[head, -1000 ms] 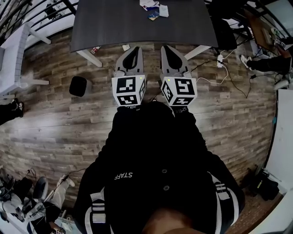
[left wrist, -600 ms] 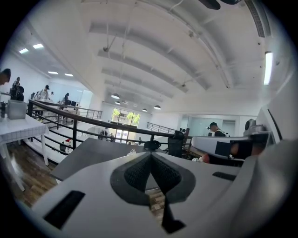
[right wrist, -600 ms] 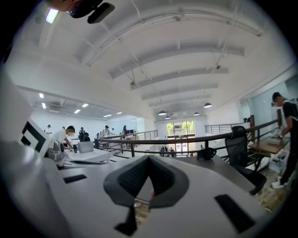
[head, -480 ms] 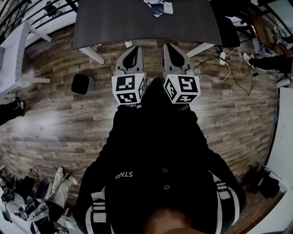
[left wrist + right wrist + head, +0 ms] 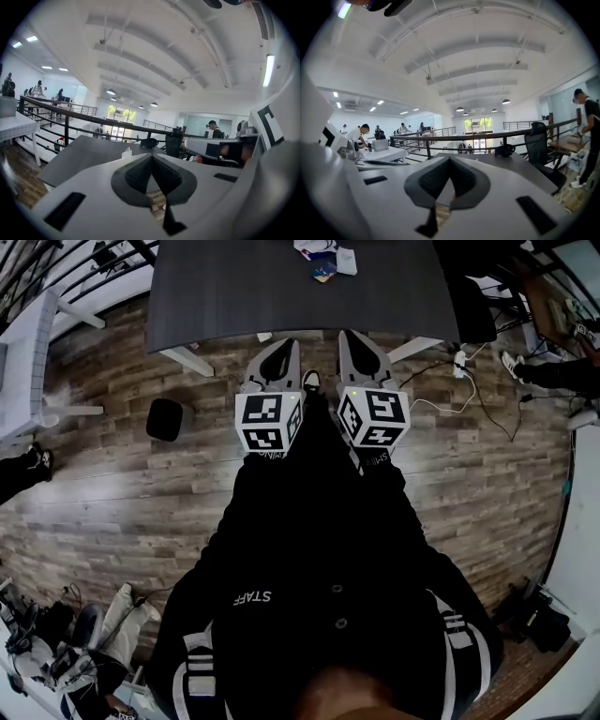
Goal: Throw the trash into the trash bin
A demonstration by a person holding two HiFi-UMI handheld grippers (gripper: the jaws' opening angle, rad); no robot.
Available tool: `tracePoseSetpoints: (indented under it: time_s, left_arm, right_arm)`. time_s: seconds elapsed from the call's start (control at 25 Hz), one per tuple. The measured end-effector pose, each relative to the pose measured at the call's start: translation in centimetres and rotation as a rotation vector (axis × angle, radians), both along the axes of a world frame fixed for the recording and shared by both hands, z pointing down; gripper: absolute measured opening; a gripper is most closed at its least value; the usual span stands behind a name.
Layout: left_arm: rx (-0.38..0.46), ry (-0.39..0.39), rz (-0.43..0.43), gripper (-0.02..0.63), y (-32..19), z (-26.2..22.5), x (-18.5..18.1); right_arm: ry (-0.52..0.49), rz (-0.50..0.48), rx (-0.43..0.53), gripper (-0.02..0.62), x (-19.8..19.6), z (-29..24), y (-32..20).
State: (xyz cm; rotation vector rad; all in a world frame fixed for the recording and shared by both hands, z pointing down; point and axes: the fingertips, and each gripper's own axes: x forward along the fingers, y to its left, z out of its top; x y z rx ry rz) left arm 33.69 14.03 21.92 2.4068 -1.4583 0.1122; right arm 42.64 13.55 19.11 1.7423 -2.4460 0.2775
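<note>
Head view: small white and blue paper scraps point(image 5: 323, 259) lie at top centre on the dark grey table point(image 5: 234, 287). The black round trash bin point(image 5: 164, 418) stands on the floor at centre left. The scraps seem light and flimsy, so a raised edge is the best place to pinch.

Left gripper view: the grey left gripper point(image 5: 151, 157) has its jaws pressed together, with nothing between them.

Right gripper view: the grey right gripper point(image 5: 450, 159) is the same.

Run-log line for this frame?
left gripper: shut, empty | right gripper: shut, empty | trash: on table, untouched | bin: on floor

Table point(image 5: 281, 296) blocks ahead; black bin point(image 5: 163, 418) stands left on wood floor point(image 5: 103, 484).
</note>
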Motion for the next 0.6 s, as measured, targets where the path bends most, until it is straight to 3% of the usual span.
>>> tracePoseSetpoints:
  time_s: [0.32, 0.6]
  left_arm:
    - [0.026, -0.024, -0.004, 0.002, -11.3, -0.7, 1.7]
    - [-0.010, -0.050, 0.000, 0.002, -21.2, -0.1, 4.2]
  right_arm:
    - [-0.041, 0.030, -0.010, 0.015, 3.1, 0.2, -11.3]
    - [-0.062, 0.015, -0.055, 0.015, 5.3, 0.7, -21.2]
